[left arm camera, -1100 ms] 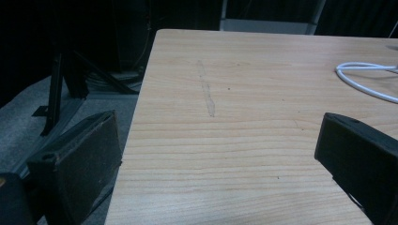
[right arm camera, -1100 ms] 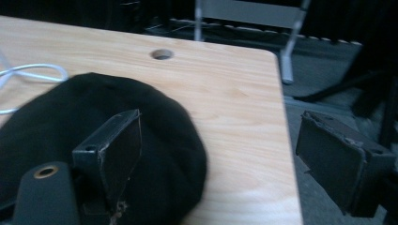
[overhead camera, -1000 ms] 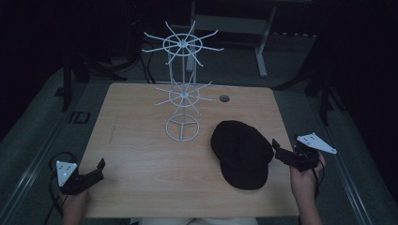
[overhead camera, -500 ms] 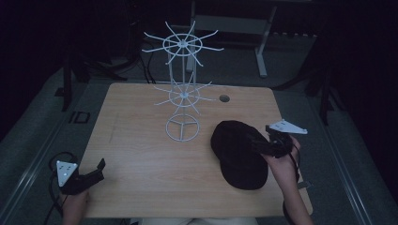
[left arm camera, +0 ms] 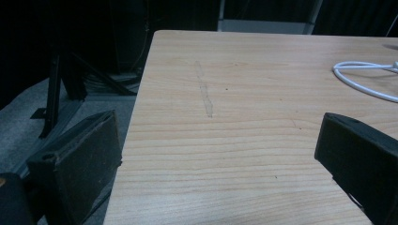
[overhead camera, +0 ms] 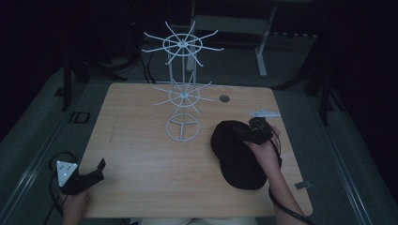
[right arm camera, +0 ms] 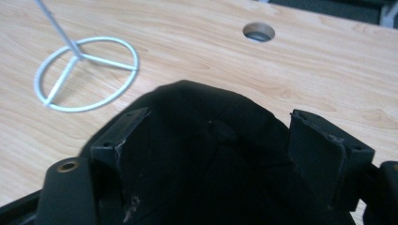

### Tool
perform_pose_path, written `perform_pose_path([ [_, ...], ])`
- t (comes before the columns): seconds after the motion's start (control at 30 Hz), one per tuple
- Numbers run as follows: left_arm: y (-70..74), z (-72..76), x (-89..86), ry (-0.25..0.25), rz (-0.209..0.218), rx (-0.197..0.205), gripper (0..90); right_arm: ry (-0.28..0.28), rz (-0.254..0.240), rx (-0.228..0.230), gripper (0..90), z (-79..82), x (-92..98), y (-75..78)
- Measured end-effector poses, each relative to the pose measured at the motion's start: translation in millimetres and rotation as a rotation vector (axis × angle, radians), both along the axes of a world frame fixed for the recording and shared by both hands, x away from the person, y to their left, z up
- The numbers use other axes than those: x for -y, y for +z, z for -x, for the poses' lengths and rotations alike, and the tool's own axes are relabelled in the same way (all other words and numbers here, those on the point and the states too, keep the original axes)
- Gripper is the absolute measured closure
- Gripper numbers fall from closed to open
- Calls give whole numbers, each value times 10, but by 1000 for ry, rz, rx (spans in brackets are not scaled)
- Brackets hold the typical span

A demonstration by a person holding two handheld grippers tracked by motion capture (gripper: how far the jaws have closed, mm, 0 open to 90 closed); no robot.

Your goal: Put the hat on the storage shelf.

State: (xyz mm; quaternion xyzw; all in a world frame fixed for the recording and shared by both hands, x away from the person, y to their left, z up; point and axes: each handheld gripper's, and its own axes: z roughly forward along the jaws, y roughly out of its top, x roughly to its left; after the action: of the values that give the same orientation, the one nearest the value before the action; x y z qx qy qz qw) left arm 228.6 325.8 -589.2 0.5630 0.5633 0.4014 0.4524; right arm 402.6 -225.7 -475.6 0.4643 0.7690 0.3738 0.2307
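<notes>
Black cap (overhead camera: 239, 152) sits under the right gripper (overhead camera: 248, 134), jaws spread wide over it; left gripper (overhead camera: 96, 171) hangs open off the surface (overhead camera: 141, 140) edge.

Left gripper (overhead camera: 96, 169): lower left of the high view, jaws spread wide, hand behind it at the bottom edge. Right gripper (overhead camera: 247, 133): right of centre, jaws apart, forearm entering from bottom right.

- My left gripper (overhead camera: 100, 167) is black, with a grey three-cornered plate on top and a black cable looping behind it.
- Its two black pads (left arm camera: 89, 154) are flat and blocky.
- My right gripper (overhead camera: 248, 133) is black too, its plate pale grey.
- Both forearms look bare.
</notes>
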Motion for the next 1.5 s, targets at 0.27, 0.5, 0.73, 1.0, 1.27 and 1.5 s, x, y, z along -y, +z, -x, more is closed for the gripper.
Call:
perform_pose_path([
  [0.27, 0, -1, -1, 0, 1, -2, 14, -29, 44, -91, 235, -178, -9, -217],
  [0.5, 0, 0, -7, 0, 4, -1, 14, -20, 89, -162, 357, -239, -25, -380],
  [0.73, 0, -1, -6, 1, 3, -1, 15, 1, 85, -167, 696, -215, -42, -425],
  [1.0, 0, -1, -7, 1, 3, -2, 15, 21, 28, -75, 777, -92, 17, -331],
  [1.27, 0, -2, -4, 2, 3, -2, 15, 9, -7, 15, 792, 44, 91, -114],
  [1.5, 1, -3, -3, 3, 2, -3, 15, 16, -56, 72, 794, 201, 204, 51],
])
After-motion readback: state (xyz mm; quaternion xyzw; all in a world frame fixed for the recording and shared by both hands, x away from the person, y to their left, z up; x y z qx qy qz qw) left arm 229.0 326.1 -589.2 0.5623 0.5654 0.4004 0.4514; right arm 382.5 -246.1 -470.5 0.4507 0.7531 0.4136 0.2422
